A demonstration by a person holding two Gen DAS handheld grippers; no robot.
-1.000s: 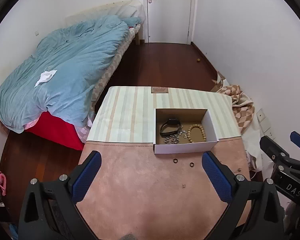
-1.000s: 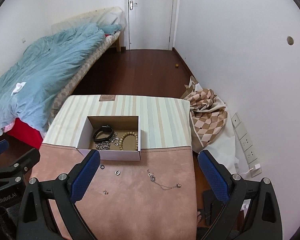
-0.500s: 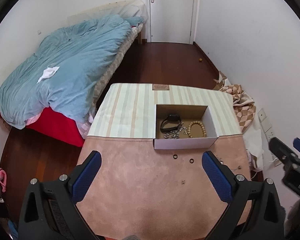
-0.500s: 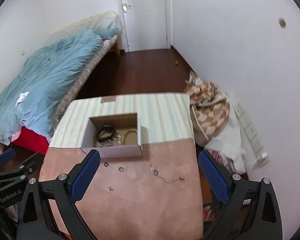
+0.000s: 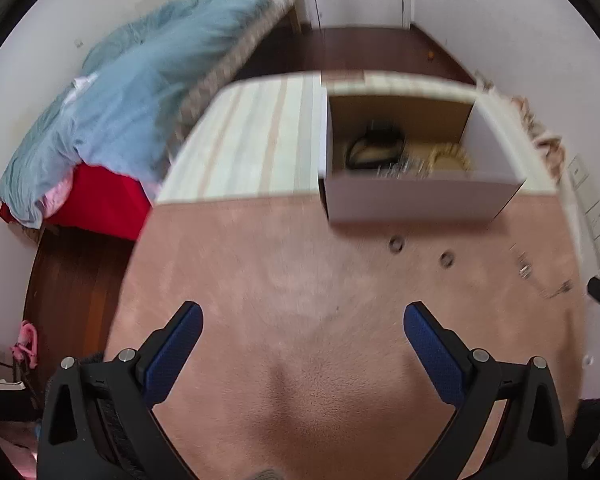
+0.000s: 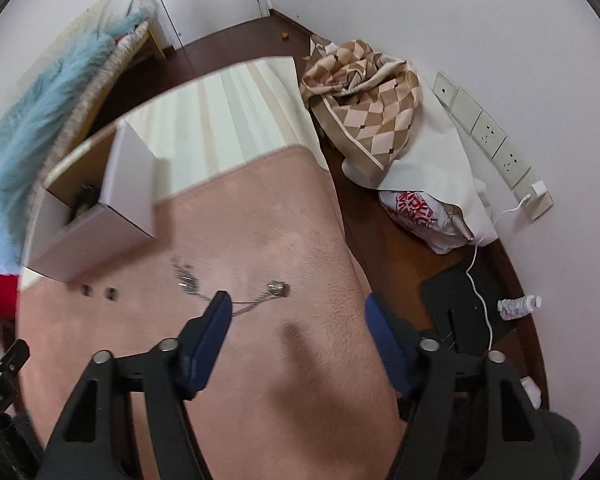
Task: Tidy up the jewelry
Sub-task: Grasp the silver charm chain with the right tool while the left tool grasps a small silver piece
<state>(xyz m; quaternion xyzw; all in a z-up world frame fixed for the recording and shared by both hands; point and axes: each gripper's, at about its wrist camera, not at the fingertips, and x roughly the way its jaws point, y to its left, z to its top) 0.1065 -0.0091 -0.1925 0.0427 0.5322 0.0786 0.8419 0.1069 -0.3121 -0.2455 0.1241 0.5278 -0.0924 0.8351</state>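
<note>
An open white cardboard box (image 5: 416,200) stands on the table and holds a black watch (image 5: 376,148), a beaded bracelet (image 5: 450,158) and a silver chain. Two small rings (image 5: 397,245) (image 5: 446,259) lie on the pink cloth in front of it. A silver necklace (image 6: 256,300) lies on the cloth, seen just ahead of my right gripper (image 6: 298,312), which is open and low over the cloth. My left gripper (image 5: 302,324) is open and empty over the pink cloth, well short of the box. The box also shows in the right wrist view (image 6: 96,216).
The table has a pink cloth (image 5: 300,280) in front and a striped cloth (image 5: 252,148) behind. A bed with a blue duvet (image 5: 132,92) is at the left. A checked fabric (image 6: 364,100), bags and wall sockets (image 6: 496,148) are right of the table.
Both grippers have dropped lower and moved closer to the table. The right gripper has swung right and down toward the necklace. Both views are motion-blurred.
</note>
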